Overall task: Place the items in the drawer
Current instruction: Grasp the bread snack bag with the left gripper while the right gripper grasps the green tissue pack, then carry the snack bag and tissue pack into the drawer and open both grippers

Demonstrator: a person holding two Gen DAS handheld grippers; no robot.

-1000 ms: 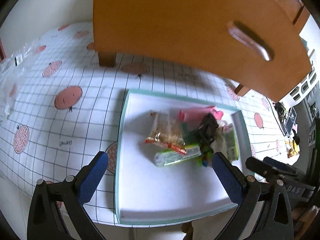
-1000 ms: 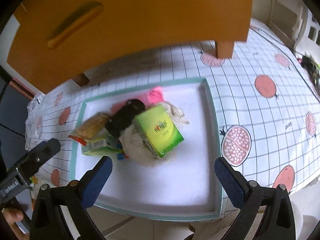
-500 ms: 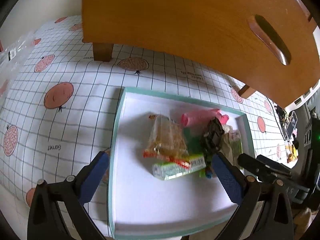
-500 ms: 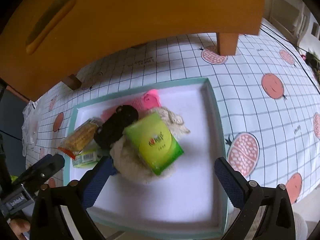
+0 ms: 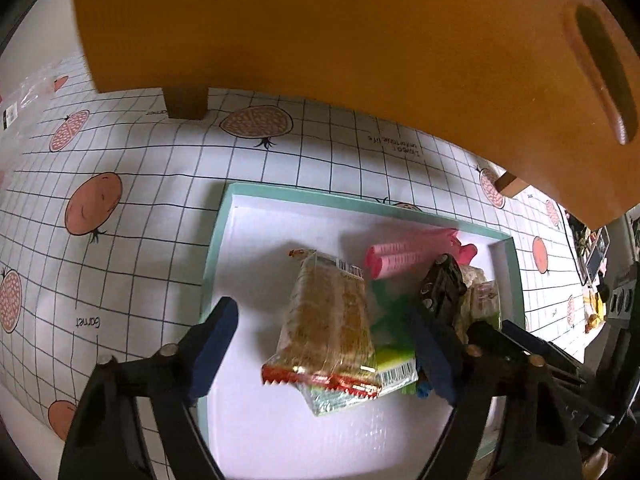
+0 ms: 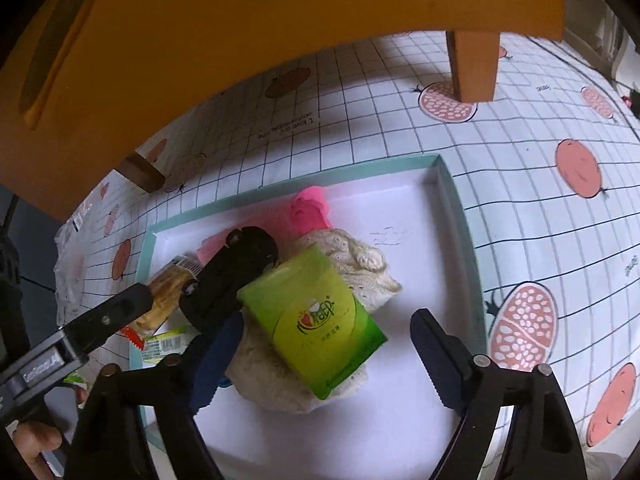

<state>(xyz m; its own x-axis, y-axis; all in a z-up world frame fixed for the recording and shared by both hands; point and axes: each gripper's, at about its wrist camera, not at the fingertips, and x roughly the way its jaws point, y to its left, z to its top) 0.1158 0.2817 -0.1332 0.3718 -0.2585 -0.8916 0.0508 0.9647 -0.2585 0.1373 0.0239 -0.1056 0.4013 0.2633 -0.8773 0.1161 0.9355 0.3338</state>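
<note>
**Both grippers open over the tray, left nearer the snack bar**

The left gripper (image 5: 320, 344) hangs with its blue pads spread wide, gripping nothing, low over the teal-rimmed tray (image 5: 216, 248) that sits on the gridded desk (image 5: 140, 200). Between those pads lies the wrapped snack bar (image 5: 332, 320), its long axis running away from the gripper, roughly in line with the fingers, so the pads stand on either side of its narrow width. That is the relation the coming grasp turns on: by my reading, a straight drop and squeeze across the bar's short side would do, with no turn of the wrist needed. Beneath the bar's near end lies a green packet (image 5: 394, 364); further right are a pink roll (image 5: 404, 256) and a black object (image 5: 440, 288), crowding the bar's right edge, so the right pad has little room.

The right gripper (image 6: 324, 344) is also spread open and empty, above the right half of the tray. A green tissue pack (image 6: 320, 316) lies between its pads, resting slantwise on a cream lace cloth (image 6: 360, 268).

The drawer unit (image 5: 320, 40), orange wood with a slot handle (image 5: 604, 76), stands on short legs behind the tray; its front shows no gap in either view, so I judge it closed. All items are in the tray, none in the drawer.
</note>
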